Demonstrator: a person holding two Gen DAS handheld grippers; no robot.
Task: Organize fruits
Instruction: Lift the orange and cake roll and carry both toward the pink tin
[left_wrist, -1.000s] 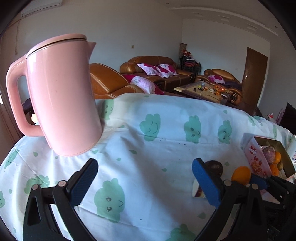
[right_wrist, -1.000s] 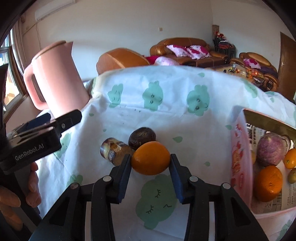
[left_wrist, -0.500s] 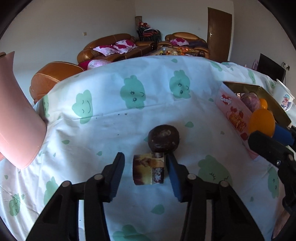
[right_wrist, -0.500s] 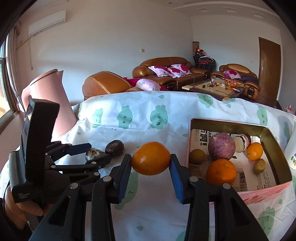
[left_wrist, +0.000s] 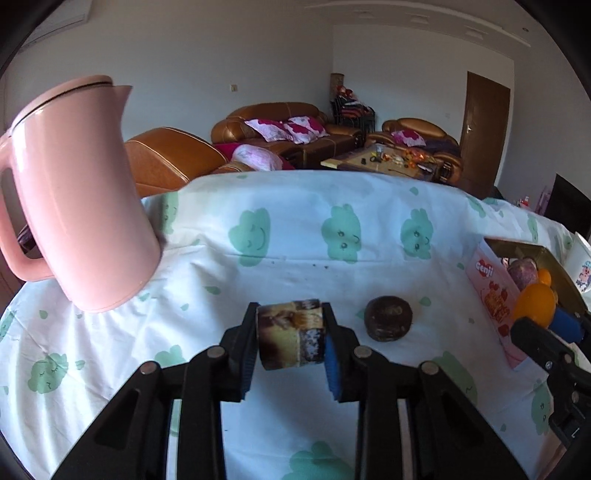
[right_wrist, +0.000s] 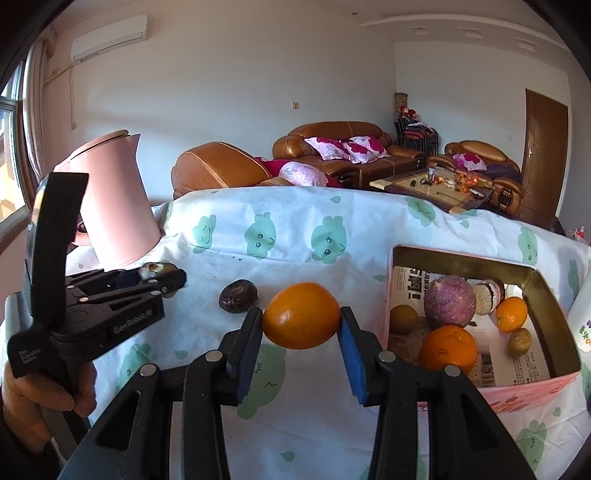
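On the cloud-printed cloth, the left gripper is clamped on a short printed cylinder beside a wrinkled dark round fruit, while the right gripper pinches a smooth glossy orange just left of the fruit-filled pink cardboard box.

We see a desk draped in white cloth printed with green clouds. On it stand a pink kettle at left, a dark round fruit mid-desk, and a pink box of fruit at right.
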